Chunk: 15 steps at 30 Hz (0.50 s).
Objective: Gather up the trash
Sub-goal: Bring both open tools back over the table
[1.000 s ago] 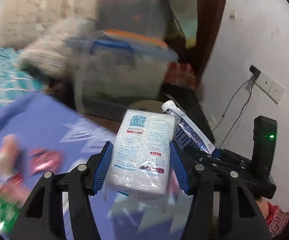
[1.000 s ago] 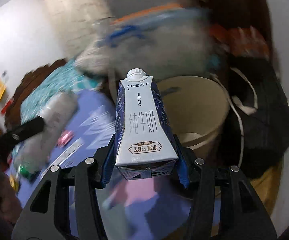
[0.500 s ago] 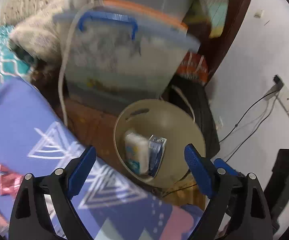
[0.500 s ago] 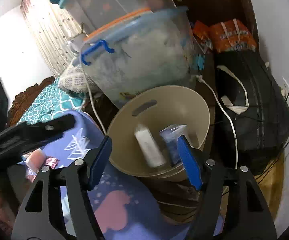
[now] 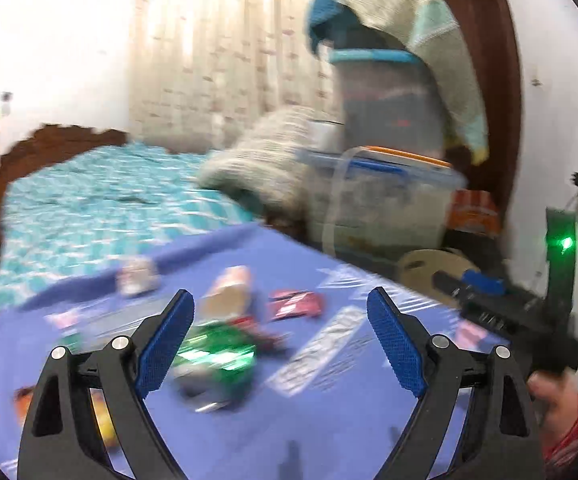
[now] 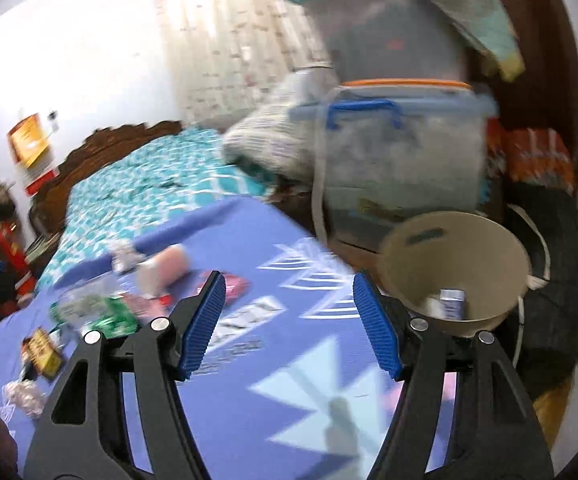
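Both claws are hanging apart and empty over the table (image 6: pixel 225 432): left claw (image 5: pixel 279 344), right claw (image 6: pixel 287 326). Some trash is sitting in the bin (image 6: pixel 485 240); wrappers (image 5: pixel 217 350) are lying ahead. Next pick: lowering onto a wrapper squarely.

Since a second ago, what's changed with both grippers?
Both let go: the tissue pack left the left gripper, the milk carton left the right gripper, both into the beige bin. Both now face the blue mat. Wrappers remain there.
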Motion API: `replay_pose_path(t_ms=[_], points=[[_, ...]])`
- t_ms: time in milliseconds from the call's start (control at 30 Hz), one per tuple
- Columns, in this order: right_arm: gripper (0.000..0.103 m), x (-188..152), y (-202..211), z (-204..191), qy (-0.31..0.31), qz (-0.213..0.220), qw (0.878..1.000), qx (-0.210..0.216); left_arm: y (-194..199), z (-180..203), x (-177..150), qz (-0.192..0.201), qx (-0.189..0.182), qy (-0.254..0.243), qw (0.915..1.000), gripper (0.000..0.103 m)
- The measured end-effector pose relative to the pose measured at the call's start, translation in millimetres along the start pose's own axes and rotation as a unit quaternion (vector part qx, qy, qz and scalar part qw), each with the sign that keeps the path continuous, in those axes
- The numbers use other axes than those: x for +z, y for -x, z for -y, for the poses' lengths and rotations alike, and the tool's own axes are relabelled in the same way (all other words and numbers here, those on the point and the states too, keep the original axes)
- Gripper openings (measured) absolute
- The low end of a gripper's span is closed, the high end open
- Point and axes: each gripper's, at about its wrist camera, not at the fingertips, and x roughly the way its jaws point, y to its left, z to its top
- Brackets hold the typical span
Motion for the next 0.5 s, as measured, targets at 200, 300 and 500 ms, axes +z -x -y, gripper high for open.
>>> replay_pose_path(t_ms=[200, 300, 500], points=[[0.067, -12, 8, -66, 0.047, -0.008, 0.998, 0.03, 53, -73, -34, 0.007, 0.071, 0.054, 0.996, 0.084], [0.067, -23, 7, -94, 0.071, -0.023, 0.996, 0.043, 73, -107, -54, -0.003, 0.097, 0.08, 0.992, 0.084], [0.067, -44, 1, -135, 0.109, -0.056, 0.99, 0.068, 95, -148, -90, -0.029, 0.137, 0.116, 0.9833, 0.084]])
